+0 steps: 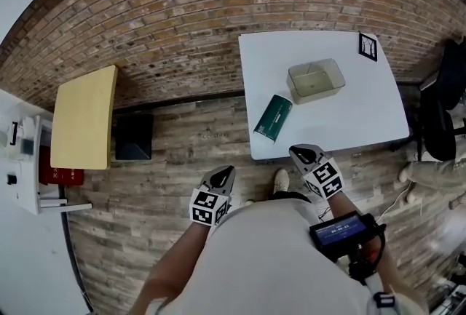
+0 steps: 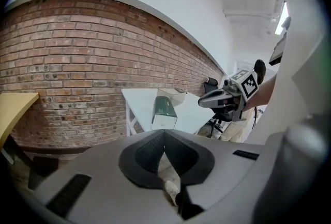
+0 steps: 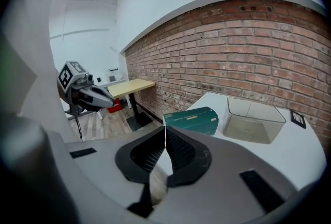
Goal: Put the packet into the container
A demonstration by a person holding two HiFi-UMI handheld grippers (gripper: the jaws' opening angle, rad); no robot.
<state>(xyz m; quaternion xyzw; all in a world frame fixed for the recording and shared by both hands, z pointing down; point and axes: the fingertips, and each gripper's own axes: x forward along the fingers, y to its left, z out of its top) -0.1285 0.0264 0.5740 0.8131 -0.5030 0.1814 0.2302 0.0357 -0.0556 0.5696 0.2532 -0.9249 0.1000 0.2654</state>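
approach step, nothing picked up yet. the packet [image 1: 273, 118], a green box, lies flat on the white table [image 1: 364, 117] near its front edge, just beside the clear container [image 1: 315, 80] and outside it; the container looks empty. both claws hang close to the person's body, short of the packet: the right gripper [image 1: 302, 154] is at the table's front edge, the left gripper [image 1: 224, 175] off to the side over the floor. each has its jaws pressed together with nothing between them. next, i judge, one claw, likely the right as the nearer, must open wide enough for the packet, reach over the edge, straddle the box across its narrow side and close on it before lifting it to the container
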